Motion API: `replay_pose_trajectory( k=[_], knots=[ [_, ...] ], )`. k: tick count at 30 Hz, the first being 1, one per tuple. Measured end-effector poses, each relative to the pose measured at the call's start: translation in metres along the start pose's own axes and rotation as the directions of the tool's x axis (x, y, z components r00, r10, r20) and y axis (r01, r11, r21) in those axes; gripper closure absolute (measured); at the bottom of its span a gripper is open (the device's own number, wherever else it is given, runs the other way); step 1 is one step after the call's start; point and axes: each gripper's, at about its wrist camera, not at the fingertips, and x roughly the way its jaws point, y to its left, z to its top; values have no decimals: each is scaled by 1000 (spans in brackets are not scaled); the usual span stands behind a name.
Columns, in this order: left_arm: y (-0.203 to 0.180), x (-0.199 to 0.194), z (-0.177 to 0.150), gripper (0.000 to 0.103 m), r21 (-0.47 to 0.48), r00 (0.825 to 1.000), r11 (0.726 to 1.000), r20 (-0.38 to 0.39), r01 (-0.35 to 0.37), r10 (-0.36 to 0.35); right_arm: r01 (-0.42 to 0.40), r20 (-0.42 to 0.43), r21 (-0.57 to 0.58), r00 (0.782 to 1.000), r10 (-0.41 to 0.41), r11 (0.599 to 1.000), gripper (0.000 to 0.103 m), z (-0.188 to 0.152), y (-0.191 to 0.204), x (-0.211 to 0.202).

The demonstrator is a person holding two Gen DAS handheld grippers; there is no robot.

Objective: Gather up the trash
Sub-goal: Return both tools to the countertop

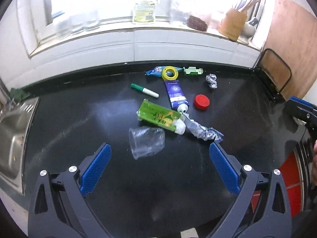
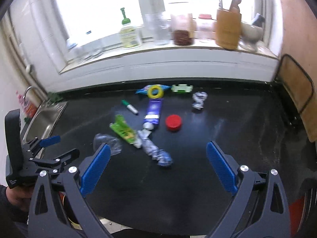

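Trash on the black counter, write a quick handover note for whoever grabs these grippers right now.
Left gripper: open, empty, just short of the clear plastic cup.
Right gripper: open, empty, above the counter.
Trash all still on the counter: cup, green wrapper, crumpled foil strip, blue tube, red cap, foil ball, marker, tape roll.
Done: nothing collected.
Left: everything; the cup looks nearest.

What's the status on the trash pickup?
Left gripper open, right gripper open, both empty. Crushed plastic cup nearest the left fingers, untouched. Nothing in the way.
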Motion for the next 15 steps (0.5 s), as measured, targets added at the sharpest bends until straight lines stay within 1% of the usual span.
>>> replay_pose_trajectory(
  k=[4, 8, 10, 12, 15],
  knots=[
    [-10, 20, 22, 7, 4, 1000, 1000, -19, -5, 5, 11, -14, 15, 1000, -11, 1000, 9, 11, -14, 18],
    [-28, 50, 45, 7, 32, 999, 999, -45, -18, 20, 6, -47, 15, 999, -5, 1000, 9, 31, -32, 52],
    [-43, 72, 58, 7, 52, 998, 999, -63, -11, 14, 9, -66, 14, 998, -8, 1000, 9, 39, -42, 72],
    [-56, 94, 69, 7, 65, 996, 998, -83, -14, 20, 13, -103, 22, 995, -10, 1000, 9, 50, -54, 101],
    [-74, 144, 86, 7, 79, 993, 997, -116, -22, 31, 19, -151, 34, 988, -14, 999, 10, 63, -73, 143]
  ],
)
